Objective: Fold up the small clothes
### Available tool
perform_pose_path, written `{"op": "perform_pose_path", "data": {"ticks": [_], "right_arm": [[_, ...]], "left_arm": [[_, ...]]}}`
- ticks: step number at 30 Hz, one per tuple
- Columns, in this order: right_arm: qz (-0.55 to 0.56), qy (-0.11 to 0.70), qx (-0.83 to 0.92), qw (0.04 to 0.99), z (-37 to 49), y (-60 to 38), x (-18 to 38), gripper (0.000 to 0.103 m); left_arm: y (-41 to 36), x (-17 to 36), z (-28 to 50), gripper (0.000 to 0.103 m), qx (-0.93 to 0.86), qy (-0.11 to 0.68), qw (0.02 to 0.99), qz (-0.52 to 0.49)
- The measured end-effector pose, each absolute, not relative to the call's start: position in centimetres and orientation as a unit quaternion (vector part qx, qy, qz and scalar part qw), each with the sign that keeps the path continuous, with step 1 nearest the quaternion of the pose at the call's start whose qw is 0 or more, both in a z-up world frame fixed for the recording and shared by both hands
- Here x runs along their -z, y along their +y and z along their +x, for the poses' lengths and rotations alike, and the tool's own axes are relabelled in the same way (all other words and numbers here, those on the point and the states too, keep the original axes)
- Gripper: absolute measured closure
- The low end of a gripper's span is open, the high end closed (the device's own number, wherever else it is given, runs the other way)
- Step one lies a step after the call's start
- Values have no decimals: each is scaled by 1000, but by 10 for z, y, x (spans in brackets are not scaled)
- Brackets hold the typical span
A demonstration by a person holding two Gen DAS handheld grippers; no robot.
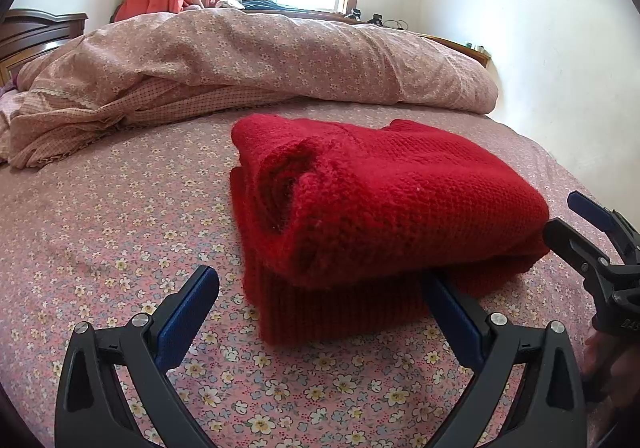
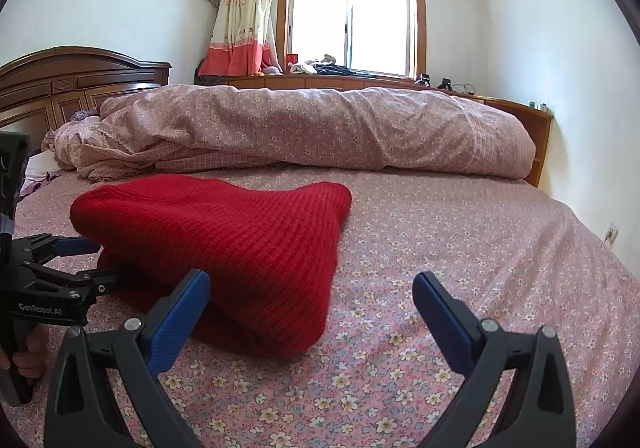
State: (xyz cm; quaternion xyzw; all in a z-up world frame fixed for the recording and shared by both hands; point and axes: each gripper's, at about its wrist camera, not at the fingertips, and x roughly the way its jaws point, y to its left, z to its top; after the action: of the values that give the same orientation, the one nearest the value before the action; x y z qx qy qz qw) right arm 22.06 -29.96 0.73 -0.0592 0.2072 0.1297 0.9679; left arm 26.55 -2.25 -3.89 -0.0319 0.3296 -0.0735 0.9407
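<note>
- Red knit sweater (image 1: 384, 216) lies folded into a thick, squarish bundle on the flowered bed sheet (image 1: 120, 232), toward the near edge of the bed; the ribbed hem sits at the bottom and a rolled layer on top, so the folding looks nearly or fully finished.
- The left gripper (image 1: 320, 312) has its fingers spread wide, holding nothing. One blue finger (image 1: 452, 312) sits at the bundle's near bottom edge, seemingly tucked just under the upper layer, perhaps to steady or square it; the other rests apart on the sheet.
- The right gripper (image 2: 312, 304) is likewise spread and empty, one finger (image 2: 180, 312) touching or just beside the sweater's near corner, the other over bare sheet. I judge this a release or tidy-up stance, not a grasp.
- A rolled floral quilt (image 2: 320, 128) lies along the far edge of the bed, leaving the near part free as a folding surface.
</note>
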Motion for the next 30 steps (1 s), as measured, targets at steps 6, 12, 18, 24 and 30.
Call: {"op": "perform_pose_path", "data": {"ticks": [6,12,18,24,30], "right_arm": [[-59,208,-129,968,220,-299,-7,0],[-60,209,-130,967,221,-300,-6,0],[-59,211,-131,967,221,-300,-4,0],[-60,213,-132,966,222,-300,-3,0],[-60,215,-133,966,222,-301,-1,0]], "left_arm": [[-24,39,267,5,73,331,940,-32],[-24,39,267,5,73,331,940,-32],[-24,39,267,5,73,332,940,-32],[-24,38,267,5,73,331,940,-32],[-25,39,266,5,72,332,940,-32]]}}
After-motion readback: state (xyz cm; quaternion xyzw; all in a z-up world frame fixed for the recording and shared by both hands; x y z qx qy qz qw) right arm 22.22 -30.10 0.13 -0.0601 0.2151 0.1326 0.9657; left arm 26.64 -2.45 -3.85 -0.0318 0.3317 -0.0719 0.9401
